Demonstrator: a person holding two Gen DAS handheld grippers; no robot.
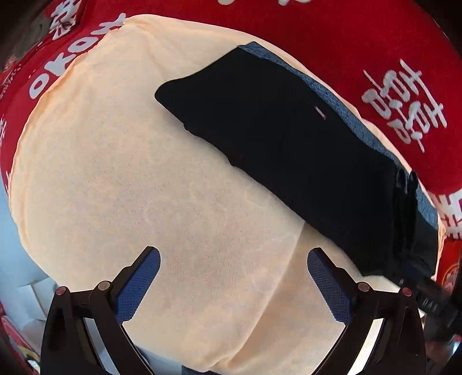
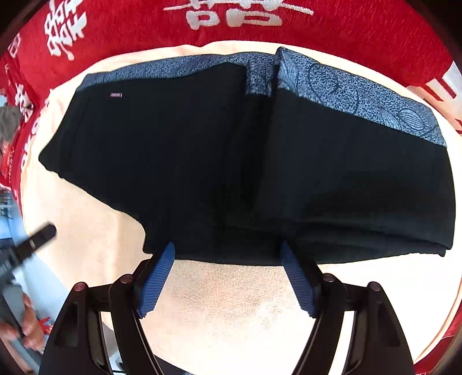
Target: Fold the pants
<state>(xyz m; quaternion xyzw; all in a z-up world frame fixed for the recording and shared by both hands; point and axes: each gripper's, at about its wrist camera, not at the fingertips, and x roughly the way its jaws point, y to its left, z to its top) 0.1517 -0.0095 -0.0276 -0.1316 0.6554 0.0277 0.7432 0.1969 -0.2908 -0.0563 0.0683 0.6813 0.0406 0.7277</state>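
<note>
Black pants (image 2: 245,161) with a blue patterned band (image 2: 355,89) lie folded on a cream towel (image 2: 231,303). In the left wrist view the pants (image 1: 288,150) stretch diagonally across the upper right. My left gripper (image 1: 234,259) is open and empty above the bare towel (image 1: 130,173), to the left of the pants. My right gripper (image 2: 228,253) is open and empty, its fingertips at the near edge of the pants. The right gripper's tip (image 1: 427,291) shows at the pants' lower right end in the left wrist view.
A red cloth with white lettering (image 2: 231,17) lies under the towel and surrounds it (image 1: 375,57). The left gripper's tip (image 2: 37,239) and a hand (image 2: 29,326) show at the left edge of the right wrist view.
</note>
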